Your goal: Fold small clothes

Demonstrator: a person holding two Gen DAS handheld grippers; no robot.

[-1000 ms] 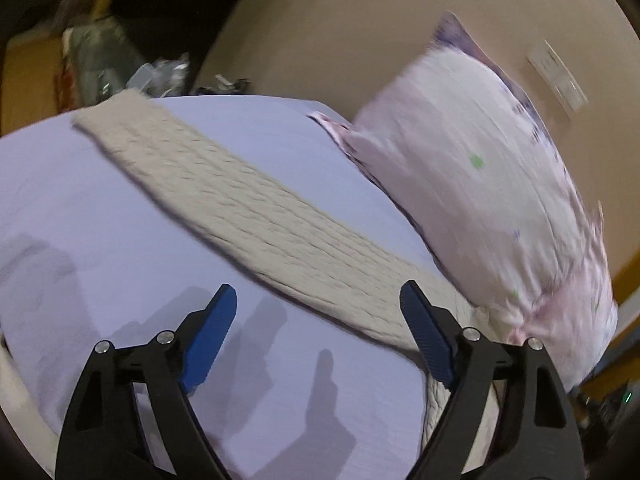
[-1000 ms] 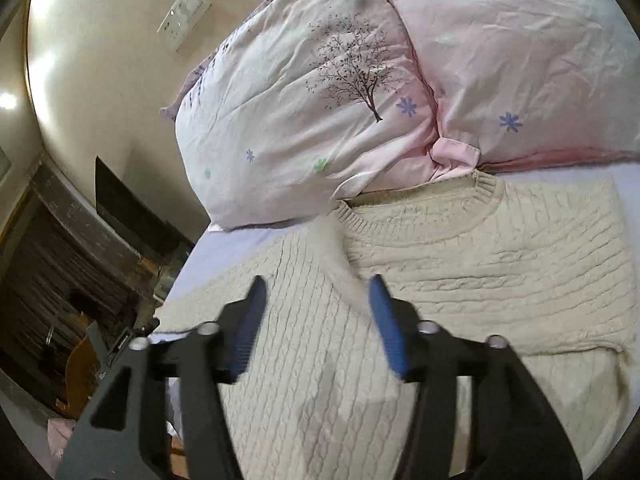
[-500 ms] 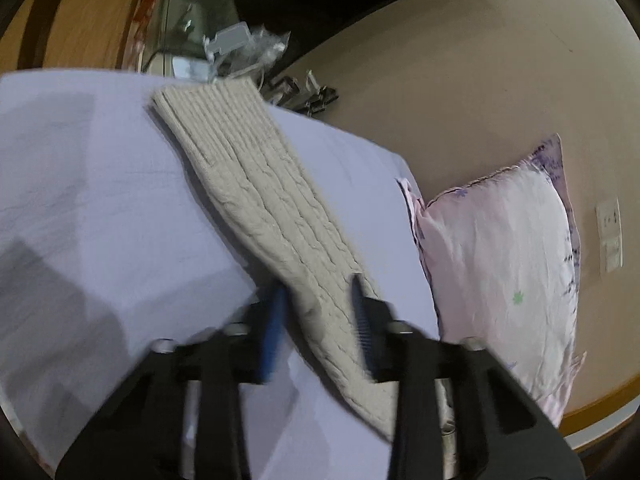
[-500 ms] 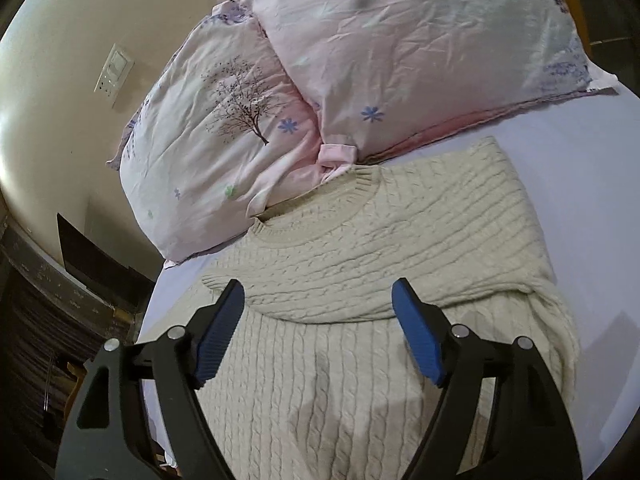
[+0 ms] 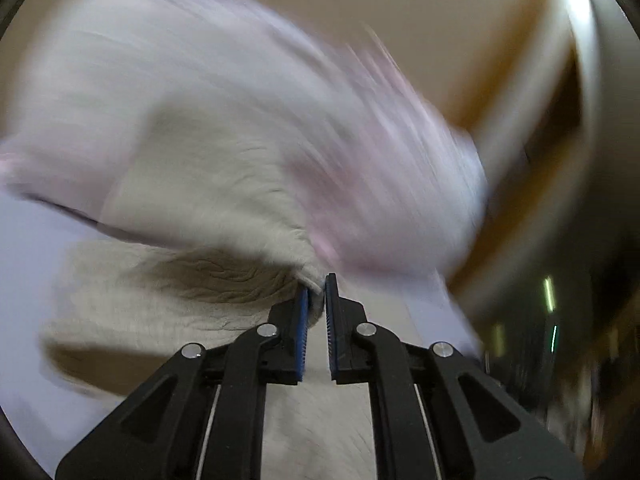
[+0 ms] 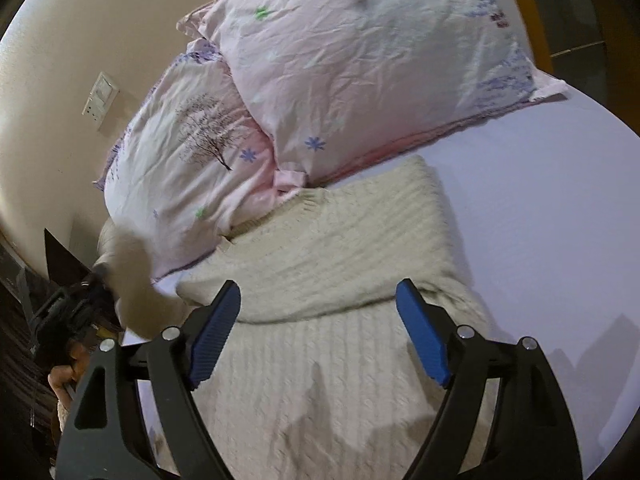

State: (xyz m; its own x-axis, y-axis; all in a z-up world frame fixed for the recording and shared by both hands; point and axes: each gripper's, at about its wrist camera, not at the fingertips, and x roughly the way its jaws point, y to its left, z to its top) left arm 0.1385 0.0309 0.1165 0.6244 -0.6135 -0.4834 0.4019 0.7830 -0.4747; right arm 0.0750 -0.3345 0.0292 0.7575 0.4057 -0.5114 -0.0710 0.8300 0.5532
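A cream cable-knit sweater (image 6: 340, 264) lies on the pale lilac bed sheet (image 6: 540, 216), its right sleeve folded across the chest. My right gripper (image 6: 320, 332) is open and empty, hovering over the sweater's body. My left gripper (image 5: 316, 296) is shut on the sweater's left sleeve (image 5: 224, 184) and holds it lifted; the view is blurred. In the right wrist view the lifted sleeve (image 6: 128, 280) hangs at the far left, with the left gripper (image 6: 76, 312) dark beside it.
Two pink patterned pillows (image 6: 360, 80) lean against the beige wall (image 6: 80, 40) right behind the sweater's collar. A wall socket plate (image 6: 100, 98) is on the wall. Dark furniture and clutter (image 6: 24, 340) lie off the bed's left side.
My left gripper has closed on the left sleeve and lifted it, swinging toward the sweater body. My right gripper, open since half a second ago, has moved slightly closer over the sweater.
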